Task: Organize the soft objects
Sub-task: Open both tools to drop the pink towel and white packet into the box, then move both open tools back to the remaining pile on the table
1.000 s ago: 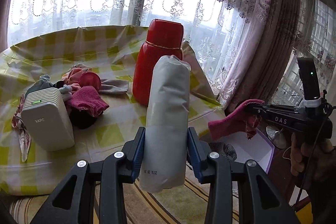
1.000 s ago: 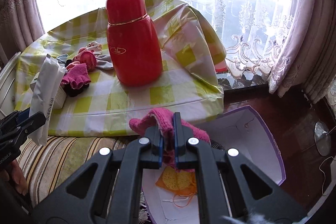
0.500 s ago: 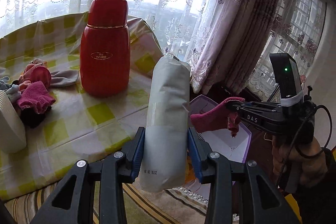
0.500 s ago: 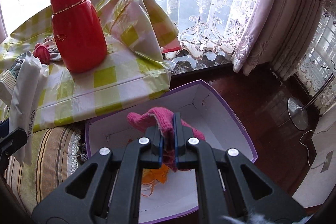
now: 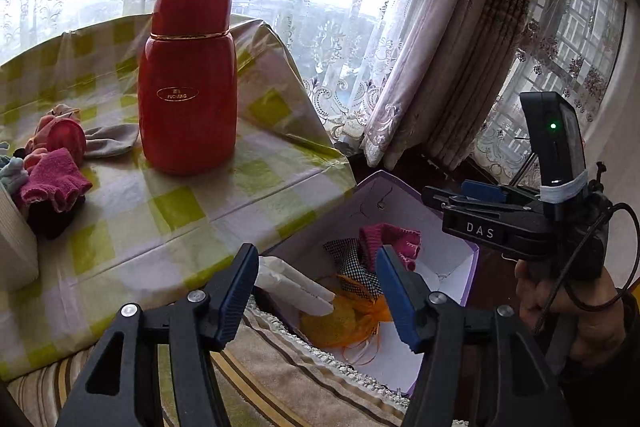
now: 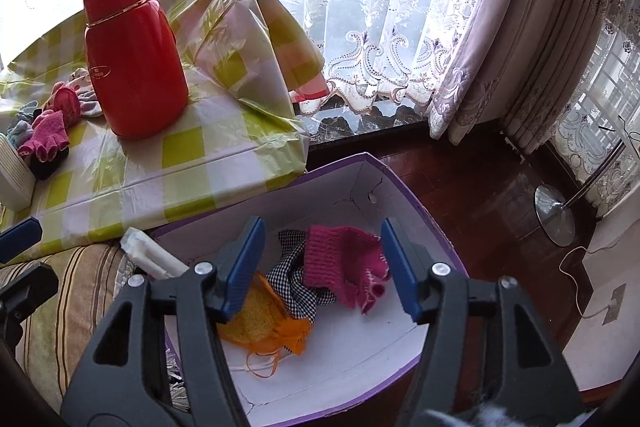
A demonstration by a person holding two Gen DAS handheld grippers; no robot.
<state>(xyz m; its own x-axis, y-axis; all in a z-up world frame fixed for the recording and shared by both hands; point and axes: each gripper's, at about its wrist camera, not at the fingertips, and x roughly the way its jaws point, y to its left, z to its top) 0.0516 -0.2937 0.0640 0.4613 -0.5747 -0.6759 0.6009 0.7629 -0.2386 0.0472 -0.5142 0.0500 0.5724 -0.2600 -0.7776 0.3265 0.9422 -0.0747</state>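
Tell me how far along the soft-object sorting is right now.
Done: the box holds a pink knit glove, a checked cloth, an orange mesh pouch and a white packet at its edge. In hand: nothing; the left hand-held gripper and right hand-held gripper are both opening, empty, above the box. Left: the pile of gloves and socks on the table beside the red flask.

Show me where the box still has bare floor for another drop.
Box: the floor is bare right of the pink glove and along the near wall past the orange pouch. The left half is crowded: white pack, pouch, checked cloth.
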